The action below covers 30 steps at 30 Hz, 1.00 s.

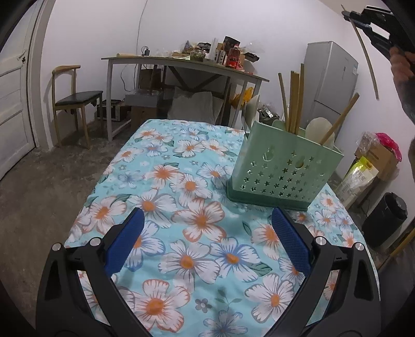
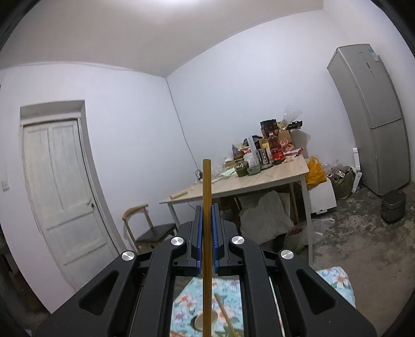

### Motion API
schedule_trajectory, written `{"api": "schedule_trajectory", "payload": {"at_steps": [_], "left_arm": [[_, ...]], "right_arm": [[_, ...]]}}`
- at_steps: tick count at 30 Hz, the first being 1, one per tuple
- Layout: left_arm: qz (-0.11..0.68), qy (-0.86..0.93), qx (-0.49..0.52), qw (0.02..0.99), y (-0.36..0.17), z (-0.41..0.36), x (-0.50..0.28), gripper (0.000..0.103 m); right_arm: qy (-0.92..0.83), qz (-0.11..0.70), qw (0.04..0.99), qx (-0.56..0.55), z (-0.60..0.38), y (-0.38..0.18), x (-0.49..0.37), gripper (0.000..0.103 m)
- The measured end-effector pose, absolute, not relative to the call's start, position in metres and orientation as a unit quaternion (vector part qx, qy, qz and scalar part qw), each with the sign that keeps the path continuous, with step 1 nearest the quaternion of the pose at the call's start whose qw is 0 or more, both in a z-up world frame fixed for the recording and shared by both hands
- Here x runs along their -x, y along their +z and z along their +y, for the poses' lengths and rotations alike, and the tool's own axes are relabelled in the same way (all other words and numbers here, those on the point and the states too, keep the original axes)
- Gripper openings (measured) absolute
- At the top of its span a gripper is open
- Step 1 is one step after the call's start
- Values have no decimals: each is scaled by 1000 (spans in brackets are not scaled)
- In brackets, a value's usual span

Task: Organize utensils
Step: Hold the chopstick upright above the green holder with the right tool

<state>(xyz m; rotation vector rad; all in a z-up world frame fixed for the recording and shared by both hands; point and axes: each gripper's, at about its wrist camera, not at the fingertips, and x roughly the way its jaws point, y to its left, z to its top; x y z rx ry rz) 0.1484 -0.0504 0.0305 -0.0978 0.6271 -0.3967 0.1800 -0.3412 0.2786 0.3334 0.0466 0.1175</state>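
Observation:
A pale green utensil holder (image 1: 282, 166) with star-shaped holes stands on the floral tablecloth (image 1: 181, 181), right of centre. Several wooden chopsticks (image 1: 294, 101) and pale spoons (image 1: 317, 128) stick out of it. My left gripper (image 1: 207, 233) hovers low over the cloth in front of the holder, open, with nothing between its blue pads. My right gripper (image 2: 207, 220) is shut on a single wooden chopstick (image 2: 207, 233), held high above the holder. In the left wrist view the right gripper (image 1: 348, 15) appears at the top right with the chopstick (image 1: 367, 59) hanging down from it.
Through the right gripper's frame I glimpse a spoon (image 2: 205, 320) and another stick (image 2: 225, 316) below. Behind the table stand a cluttered desk (image 1: 186, 64), a chair (image 1: 75, 101), a grey fridge (image 1: 330, 77) and a white door (image 2: 59, 191). Bags and boxes (image 1: 373, 160) line the right wall.

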Motion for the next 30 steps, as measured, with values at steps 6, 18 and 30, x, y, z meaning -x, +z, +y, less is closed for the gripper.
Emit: {"api": "schedule_trajectory", "payload": {"at_steps": [6, 18, 30], "left_arm": [[302, -189, 28, 934, 31, -56, -151, 95], [307, -178, 17, 935, 22, -61, -164, 95], [314, -176, 17, 933, 16, -63, -168, 95]], "right_arm": [[76, 15, 976, -203, -363, 279, -210, 7], [129, 73, 957, -249, -371, 216, -266, 7], [146, 111, 945, -271, -370, 186, -279, 7]]}}
